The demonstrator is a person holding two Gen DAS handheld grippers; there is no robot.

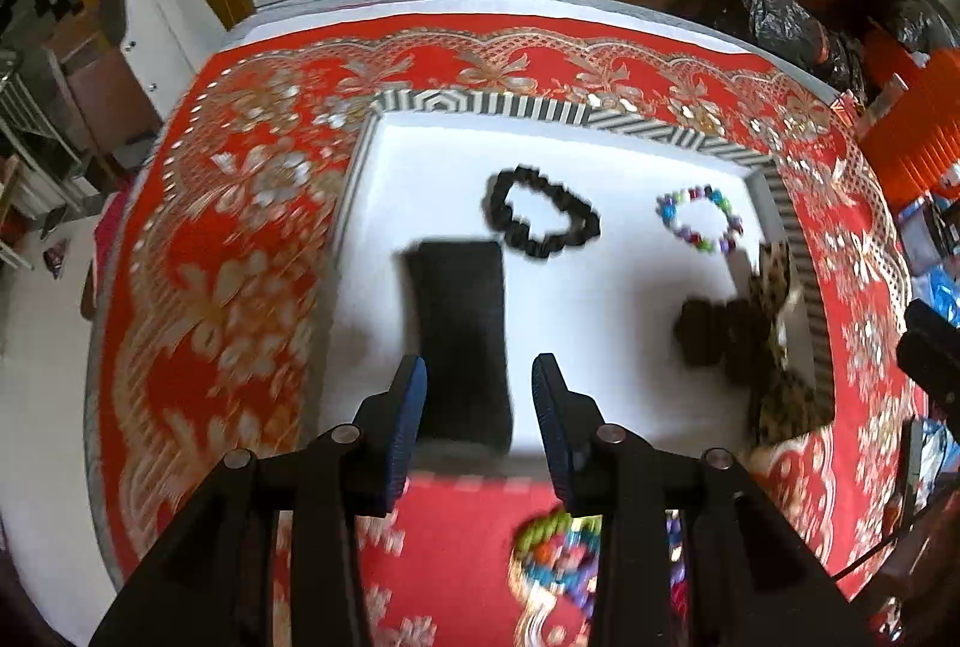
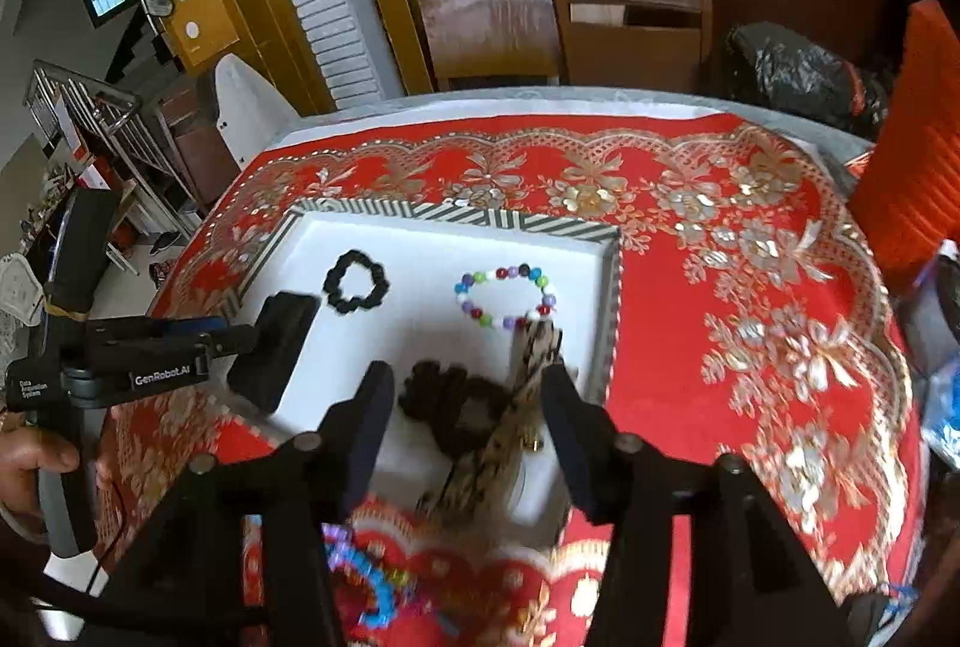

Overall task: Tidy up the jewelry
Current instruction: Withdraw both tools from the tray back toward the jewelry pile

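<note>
A white tray with a striped rim [image 1: 480,104] lies on the red floral cloth. In it are a black scrunchie [image 1: 540,212], a multicolour bead bracelet [image 1: 699,221], a flat black pad [image 1: 462,341], a dark scrunchie [image 1: 714,335] and a leopard-print band [image 1: 780,347]. My left gripper [image 1: 480,371] hangs open above the pad's near end, its pads clear of it. My right gripper [image 2: 467,389] is open over the dark scrunchie [image 2: 456,407] and the leopard band [image 2: 531,395], gripping neither. The bead bracelet [image 2: 510,296] lies just beyond.
A heap of bright beads [image 2: 366,581] lies on the cloth [image 2: 750,287] in front of the tray. A hand [image 2: 36,461] holds the left gripper's handle. Chairs [image 2: 630,29], black bags [image 2: 798,71] and an orange object [image 2: 912,155] stand past the table's far edge.
</note>
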